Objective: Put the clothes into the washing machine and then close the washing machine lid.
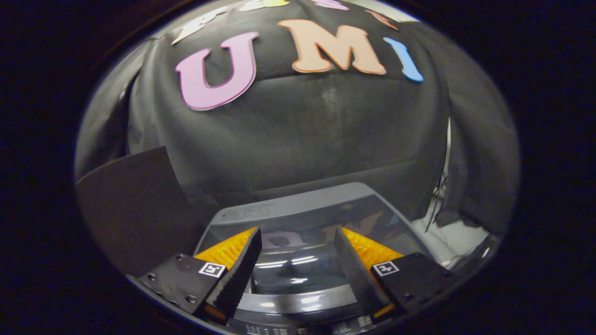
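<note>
Below the gripper (296,260), a grey top-loading washing machine (298,211) with a dark glossy glass lid (298,274) fills the space between and beyond the two fingers. The jaws stand wide apart and hold nothing. The lid seems to lie flat over the tub, with reflections on its glass, so I judge that the closing step is at its end or already done; no clothes are visible, and I cannot tell if they are inside under the glass. A next move would probably only need to lift the gripper straight away from the lid without catching its front edge (298,302).

Beside the machine on the left stands a plain dark grey panel (135,209). Behind it hangs the black cloth wall (302,130) of the booth, and at the right a pale floor (458,237) with thin dark cables (437,195) shows.
</note>
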Tool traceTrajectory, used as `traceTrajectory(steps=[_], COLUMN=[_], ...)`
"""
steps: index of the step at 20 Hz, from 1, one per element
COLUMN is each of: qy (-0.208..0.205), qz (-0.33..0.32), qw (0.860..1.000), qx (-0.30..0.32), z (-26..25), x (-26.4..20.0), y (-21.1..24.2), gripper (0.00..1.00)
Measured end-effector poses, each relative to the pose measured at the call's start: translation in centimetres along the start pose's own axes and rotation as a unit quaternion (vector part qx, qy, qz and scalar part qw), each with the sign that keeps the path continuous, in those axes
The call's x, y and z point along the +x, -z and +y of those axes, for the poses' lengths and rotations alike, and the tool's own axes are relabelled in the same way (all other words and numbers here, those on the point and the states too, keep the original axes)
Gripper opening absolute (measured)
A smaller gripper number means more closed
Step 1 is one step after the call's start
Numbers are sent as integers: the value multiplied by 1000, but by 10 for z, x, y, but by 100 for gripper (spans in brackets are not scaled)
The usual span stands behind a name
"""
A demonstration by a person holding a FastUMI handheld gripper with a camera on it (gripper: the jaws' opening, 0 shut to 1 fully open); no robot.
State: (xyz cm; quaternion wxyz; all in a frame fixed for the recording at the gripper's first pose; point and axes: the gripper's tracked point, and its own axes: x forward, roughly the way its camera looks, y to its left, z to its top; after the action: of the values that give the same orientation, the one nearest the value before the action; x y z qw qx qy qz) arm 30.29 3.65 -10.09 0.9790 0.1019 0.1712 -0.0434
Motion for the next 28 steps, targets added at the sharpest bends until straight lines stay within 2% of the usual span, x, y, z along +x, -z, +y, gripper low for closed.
traceTrajectory(steps=[2,8,16,19,21,25,28], qy=[19,10,30,-4,-16,-62,-60], qz=[-17,-45,-77,-95,-79,-71,-54], qw=[1000,999,996,994,994,994,995], qx=[-6,-26,-22,-49,-74,-60,-64], z=[-6,-4,7,38,43,61,50], x=[-13,-52,-115,-147,-162,-173,-169], y=[-13,-36,-44,-42,-30,-22,-14], gripper=[98,98,98,98,98,98,98])
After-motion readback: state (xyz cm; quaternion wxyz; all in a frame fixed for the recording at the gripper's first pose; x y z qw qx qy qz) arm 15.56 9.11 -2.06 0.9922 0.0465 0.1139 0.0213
